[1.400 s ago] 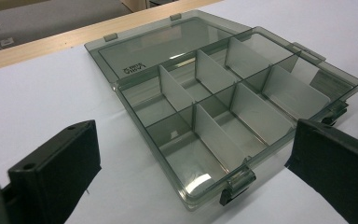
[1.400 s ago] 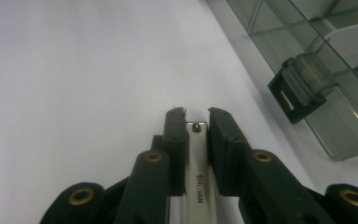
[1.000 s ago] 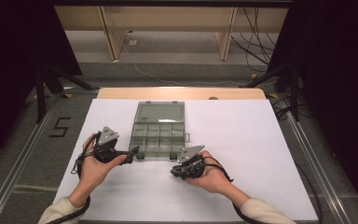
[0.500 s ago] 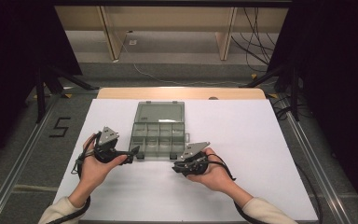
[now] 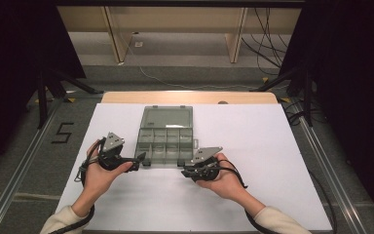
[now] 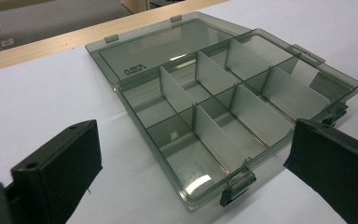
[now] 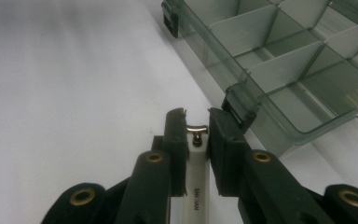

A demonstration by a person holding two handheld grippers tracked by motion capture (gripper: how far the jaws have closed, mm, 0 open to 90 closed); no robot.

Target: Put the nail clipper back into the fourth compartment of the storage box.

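Barely any shift since a second ago: right tool (image 7: 197, 122) clamped on white pen-like stick (image 7: 196, 184) beside open smoky clear plastic compartment box (image 5: 166, 141); left tool (image 6: 191, 179) agape, astride box corner; placing pending.

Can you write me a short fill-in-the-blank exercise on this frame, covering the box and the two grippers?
1. The lid of the compartment box lies ____.
2. The right gripper is shut on a white ____.
3. The jaws of the left gripper stand ____, with the box's near corner between them, untouched.
4. The compartments of the box are all ____.

Missing words: open; pen; open; empty
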